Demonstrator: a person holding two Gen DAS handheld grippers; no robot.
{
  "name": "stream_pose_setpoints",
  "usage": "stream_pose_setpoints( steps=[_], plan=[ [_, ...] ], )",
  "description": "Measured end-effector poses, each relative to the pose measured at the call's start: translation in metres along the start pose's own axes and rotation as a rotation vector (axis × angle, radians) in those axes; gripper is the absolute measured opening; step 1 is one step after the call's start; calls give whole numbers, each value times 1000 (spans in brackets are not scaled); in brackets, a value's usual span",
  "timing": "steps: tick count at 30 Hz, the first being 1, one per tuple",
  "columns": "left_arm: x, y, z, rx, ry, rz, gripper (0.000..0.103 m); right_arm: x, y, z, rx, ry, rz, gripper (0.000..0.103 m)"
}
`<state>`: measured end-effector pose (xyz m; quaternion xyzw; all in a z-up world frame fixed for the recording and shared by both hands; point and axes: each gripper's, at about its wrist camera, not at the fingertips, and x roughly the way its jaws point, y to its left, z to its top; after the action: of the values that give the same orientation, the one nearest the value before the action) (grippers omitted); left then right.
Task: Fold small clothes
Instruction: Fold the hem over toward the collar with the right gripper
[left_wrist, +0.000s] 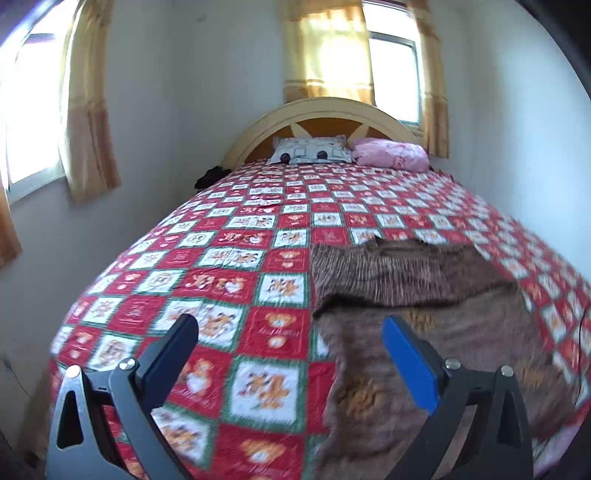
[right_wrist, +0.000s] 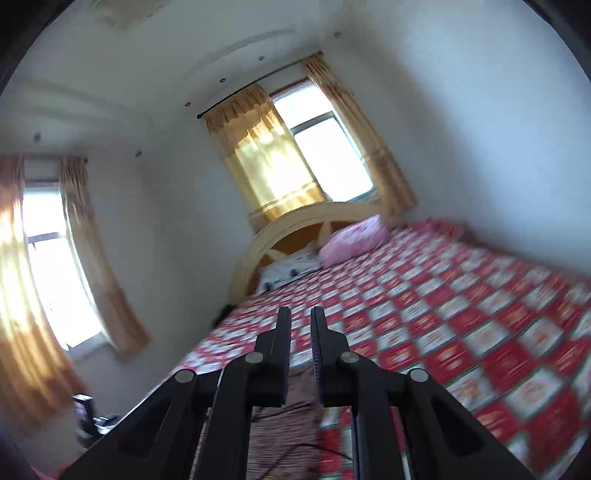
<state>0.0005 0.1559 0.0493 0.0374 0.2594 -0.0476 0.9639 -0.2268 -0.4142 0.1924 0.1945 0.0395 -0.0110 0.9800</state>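
Two tongs over the bed (left_wrist: 221, 236); left tongs (left_wrist: 291, 336) spread wide and holding nothing, the brown garment (left_wrist: 406, 280) lying flat on the quilt just ahead and right of them; right tongs (right_wrist: 298, 314) nearly closed with a thin gap, tilted up, brown cloth (right_wrist: 284, 424) showing beneath them; whether they pinch it, can't tell.

Bed quilt (left_wrist: 229, 236) checked red and white with green borders and orange bear prints, garment (left_wrist: 406, 273) brown with fine stripes, pillow (left_wrist: 391, 153) pink, second pillow (left_wrist: 310, 149) white with dark marks, curtains (left_wrist: 328, 51) golden yellow, headboard (left_wrist: 325, 110) cream and orange, walls (left_wrist: 207, 92) white.
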Motion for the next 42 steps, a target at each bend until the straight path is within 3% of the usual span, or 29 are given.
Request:
stream_pose_setpoints(
  steps=[1,2,4,6,7,12,15,18,22,24,26,27,30,35,39,42],
  plan=[
    [-7,2,-8,11,5,-2,103,-13,3,4,-21,-20,-16,33],
    [-11,3,-13,17,9,-3,103,-29,5,11,-39,-54,-28,59],
    [-20,4,-29,38,22,-4,103,-73,11,25,-68,-180,-32,86],
    [-23,3,-41,55,37,-4,103,-108,18,31,-96,-298,-38,95],
    [-23,3,-49,55,48,-6,103,-117,22,33,-116,-299,-45,96],
    [-6,-5,-73,30,153,-82,103,-89,40,6,-221,-38,-84,96],
    [4,-17,-88,17,228,-178,103,-33,45,-43,-248,164,-28,96],
    [12,-32,-106,55,279,-194,103,24,55,-101,-267,374,40,96],
    [22,-39,-131,41,352,-246,103,62,54,-169,-249,553,88,95],
    [31,-44,-142,38,386,-249,103,81,39,-205,-161,654,97,88],
    [29,-52,-147,79,360,-223,103,90,33,-231,-106,729,87,64],
    [27,-56,-149,106,350,-222,103,97,26,-245,-82,776,71,63],
    [22,-61,-149,120,341,-257,103,105,11,-271,-75,847,14,62],
    [19,-58,-148,78,331,-289,100,102,25,-284,-145,891,63,62],
    [13,-50,-144,39,352,-366,81,100,37,-287,-175,928,85,62],
    [10,-37,-150,-15,388,-395,78,101,38,-286,-178,935,79,63]
  ],
)
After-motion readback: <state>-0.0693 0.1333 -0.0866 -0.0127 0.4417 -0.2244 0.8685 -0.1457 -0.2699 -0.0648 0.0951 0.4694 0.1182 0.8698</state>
